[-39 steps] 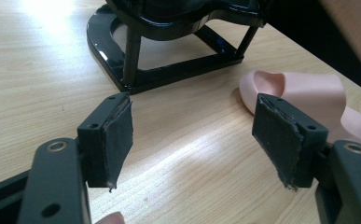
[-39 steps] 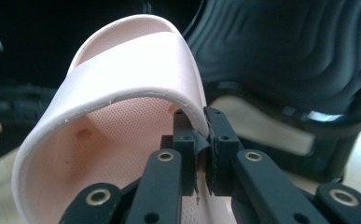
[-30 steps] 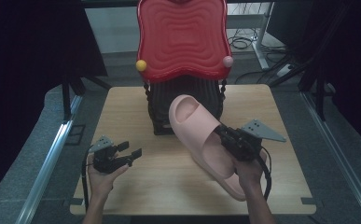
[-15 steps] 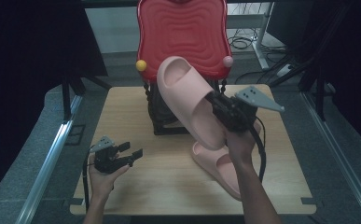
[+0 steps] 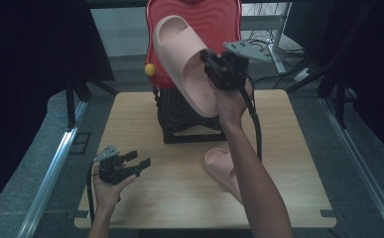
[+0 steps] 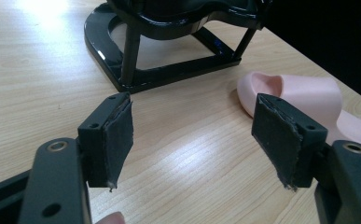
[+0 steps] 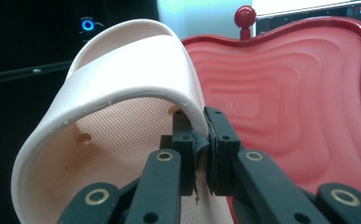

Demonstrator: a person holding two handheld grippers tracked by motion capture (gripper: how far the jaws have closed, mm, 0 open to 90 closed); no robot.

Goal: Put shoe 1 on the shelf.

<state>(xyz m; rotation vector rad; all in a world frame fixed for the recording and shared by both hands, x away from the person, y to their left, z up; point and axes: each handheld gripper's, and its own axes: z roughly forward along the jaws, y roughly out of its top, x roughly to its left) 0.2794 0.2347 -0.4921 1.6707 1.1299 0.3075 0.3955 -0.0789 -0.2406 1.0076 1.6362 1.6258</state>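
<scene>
Slipper (image 5: 187,64) up in the air, upper centre of the high view, pink, toe end highest and tilted toward upper left. Your right gripper (image 5: 213,69) pinches it at the edge of the strap; in the right gripper view the jaws are pressed together on the strap's rim (image 7: 187,121), pads (image 7: 218,140) tight against the foam. Red wavy tray (image 5: 231,20) stands upright directly behind the slipper, top centre of the high view, a yellow knob (image 5: 150,69) at its left corner. In the right gripper view the tray (image 7: 299,102) takes the right half, a red knob (image 7: 245,15) at top.

Black rack (image 5: 179,119) sits below the lifted slipper, centre of the wooden table (image 5: 130,114).

Second slipper (image 5: 219,166) lies flat on the table, lower centre, partly hidden by your right forearm. In the left gripper view it shows at the right edge (image 6: 304,93), behind the right-hand jaw.

Your left gripper (image 5: 135,161) rests low at lower left of the high view, just above the table, well apart from both slippers. Jaws spread wide, nothing between them; the left gripper view shows bare wood in the gap (image 6: 192,149) and the rack's base (image 6: 169,70) beyond, at top.
</scene>
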